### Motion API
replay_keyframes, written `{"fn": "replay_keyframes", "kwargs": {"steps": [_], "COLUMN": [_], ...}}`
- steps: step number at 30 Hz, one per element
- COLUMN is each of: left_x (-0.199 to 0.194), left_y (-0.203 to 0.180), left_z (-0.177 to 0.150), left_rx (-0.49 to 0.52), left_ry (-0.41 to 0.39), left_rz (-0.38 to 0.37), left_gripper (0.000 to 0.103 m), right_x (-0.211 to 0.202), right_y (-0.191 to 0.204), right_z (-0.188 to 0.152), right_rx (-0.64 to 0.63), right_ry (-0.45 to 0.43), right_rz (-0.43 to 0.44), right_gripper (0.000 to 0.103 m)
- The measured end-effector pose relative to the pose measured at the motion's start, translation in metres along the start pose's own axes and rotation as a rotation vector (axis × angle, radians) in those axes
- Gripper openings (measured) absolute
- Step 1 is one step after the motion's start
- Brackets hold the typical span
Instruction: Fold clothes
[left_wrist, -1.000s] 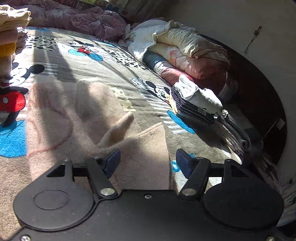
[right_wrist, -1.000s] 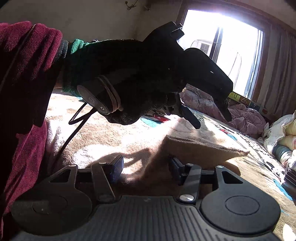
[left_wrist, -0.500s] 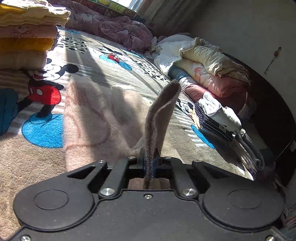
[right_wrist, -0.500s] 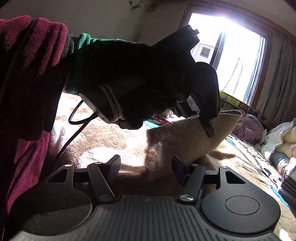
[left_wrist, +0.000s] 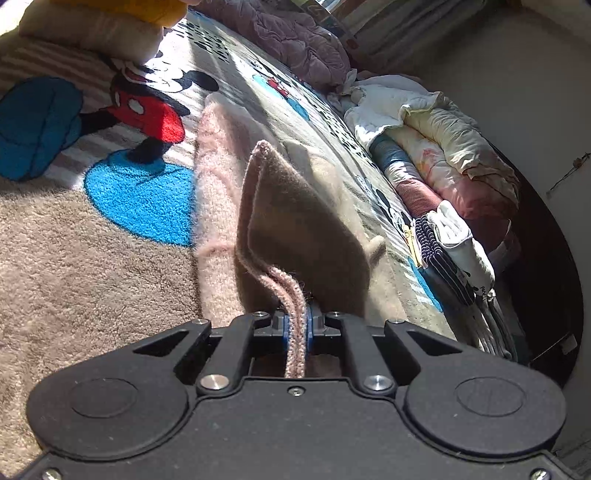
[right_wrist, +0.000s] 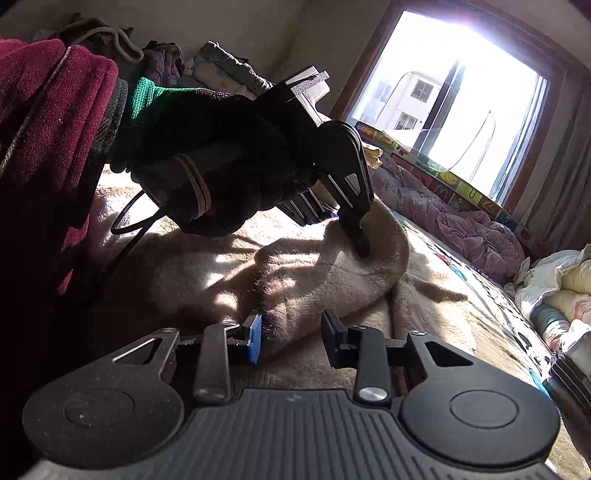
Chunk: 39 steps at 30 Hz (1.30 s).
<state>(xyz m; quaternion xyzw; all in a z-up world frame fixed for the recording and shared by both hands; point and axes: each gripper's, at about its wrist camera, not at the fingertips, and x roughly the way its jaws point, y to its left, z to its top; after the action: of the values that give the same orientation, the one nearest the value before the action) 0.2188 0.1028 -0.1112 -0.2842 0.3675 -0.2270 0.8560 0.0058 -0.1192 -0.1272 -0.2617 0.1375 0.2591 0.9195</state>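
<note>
Left wrist view: my left gripper (left_wrist: 296, 328) is clamped on the ribbed edge of the fuzzy pinkish-beige knit garment (left_wrist: 295, 229), lifting a fold above the cartoon-print plush bed cover (left_wrist: 92, 240).

Right wrist view: my right gripper (right_wrist: 291, 338) jaws are closing around a thick bunch of the same garment (right_wrist: 314, 280), the pads not yet pressing. My black-gloved left hand (right_wrist: 218, 162) hovers above.

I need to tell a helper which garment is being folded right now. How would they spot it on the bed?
Find the cartoon-mouse blanket covering the bed. The pale pink fuzzy knit garment lies spread on it, beside the blue circle. Unlike the stacked folded clothes towards the bed's edge, one ribbed edge of it is lifted, clamped in the left gripper.
</note>
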Motion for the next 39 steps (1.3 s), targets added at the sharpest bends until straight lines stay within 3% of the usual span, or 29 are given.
{"fn": "replay_keyframes", "kwargs": {"steps": [4,7,10,12,13,16,18,22,23,30,33,36,38,39], "left_x": [-0.009,-0.026,-0.043,-0.043,-0.038,-0.008,0.015,0.049,0.051,0.054,0.033,0.009,-0.001,-0.003], "left_y": [0.001,0.001,-0.007,-0.023,-0.032,-0.041,-0.036,-0.036,-0.038,-0.031,-0.023,-0.022,-0.019,-0.017], "left_z": [0.014,0.029,0.034,0.032,0.030,0.029,0.031,0.026,0.026,0.030,0.044,0.050,0.054,0.056], "left_rx": [0.037,0.100,0.147,0.248,0.300,0.393,0.408,0.528,0.551,0.537,0.422,0.408,0.367,0.336], "left_ry": [-0.077,-0.176,-0.228,-0.207,-0.187,-0.120,-0.078,-0.011,-0.011,-0.006,-0.057,-0.115,-0.138,-0.160], "left_rz": [0.030,0.110,0.044,-0.020,-0.017,0.075,0.133,0.235,0.245,0.227,0.155,0.124,0.078,0.071], "left_gripper": [0.026,0.030,0.030,0.030,0.030,0.030,0.030,0.032,0.034,0.035,0.035,0.037,0.056,0.061], "right_x": [-0.018,-0.035,-0.049,-0.053,-0.049,-0.034,-0.013,0.047,0.045,0.034,0.024,0.007,0.000,-0.002], "right_y": [0.003,0.002,-0.001,-0.007,-0.012,-0.027,-0.044,-0.061,-0.061,-0.055,-0.063,-0.088,-0.108,-0.117], "right_z": [0.007,0.014,0.024,0.032,0.035,0.042,0.043,0.023,0.019,0.012,0.027,0.040,0.052,0.058], "right_rx": [-0.023,-0.014,-0.001,0.017,0.028,0.076,0.142,0.228,0.237,0.185,0.197,0.290,0.340,0.358], "right_ry": [-0.012,-0.043,-0.103,-0.144,-0.154,-0.160,-0.113,0.100,0.081,0.108,0.159,0.154,0.134,0.125], "right_rz": [0.020,0.044,0.042,0.035,0.039,0.058,0.101,0.226,0.226,0.248,0.282,0.331,0.332,0.331], "right_gripper": [0.031,0.033,0.033,0.034,0.034,0.035,0.035,0.038,0.038,0.044,0.043,0.040,0.040,0.040]}}
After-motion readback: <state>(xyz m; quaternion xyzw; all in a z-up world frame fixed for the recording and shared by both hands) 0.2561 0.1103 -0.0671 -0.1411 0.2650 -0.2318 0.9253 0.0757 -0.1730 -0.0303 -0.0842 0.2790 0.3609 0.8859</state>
